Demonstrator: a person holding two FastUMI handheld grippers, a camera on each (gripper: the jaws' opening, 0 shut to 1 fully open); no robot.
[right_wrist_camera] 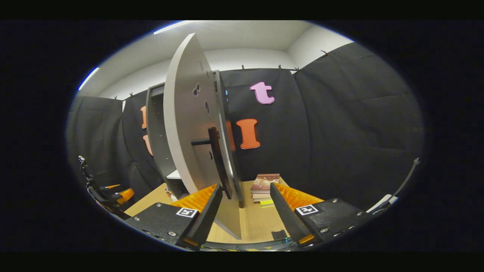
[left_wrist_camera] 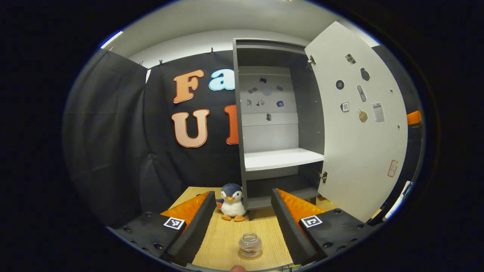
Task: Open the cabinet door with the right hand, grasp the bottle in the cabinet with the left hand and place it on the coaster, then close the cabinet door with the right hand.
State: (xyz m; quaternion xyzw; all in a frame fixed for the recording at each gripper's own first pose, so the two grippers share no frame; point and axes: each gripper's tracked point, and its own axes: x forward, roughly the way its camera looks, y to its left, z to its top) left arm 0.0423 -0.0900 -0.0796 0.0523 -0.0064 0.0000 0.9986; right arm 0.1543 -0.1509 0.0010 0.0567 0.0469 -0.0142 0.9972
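The grey cabinet (left_wrist_camera: 278, 113) stands open, its white door (left_wrist_camera: 359, 124) swung out to the right and its white shelf (left_wrist_camera: 281, 158) bare. A small clear glass bottle (left_wrist_camera: 250, 244) stands on the wooden table on a thin coaster (left_wrist_camera: 250, 256). It sits low between the fingers of my open left gripper (left_wrist_camera: 243, 193), which do not touch it. In the right gripper view the door (right_wrist_camera: 189, 124) shows nearly edge-on with its black handle (right_wrist_camera: 216, 151). My right gripper (right_wrist_camera: 245, 187) is open, and its left fingertip is close to the handle's lower end.
A penguin plush (left_wrist_camera: 231, 202) sits on the table (left_wrist_camera: 227, 234) against the cabinet's left front corner. A stack of books (right_wrist_camera: 264, 186) lies on the table beyond the door. The left gripper (right_wrist_camera: 113, 194) shows at the far left of the right gripper view.
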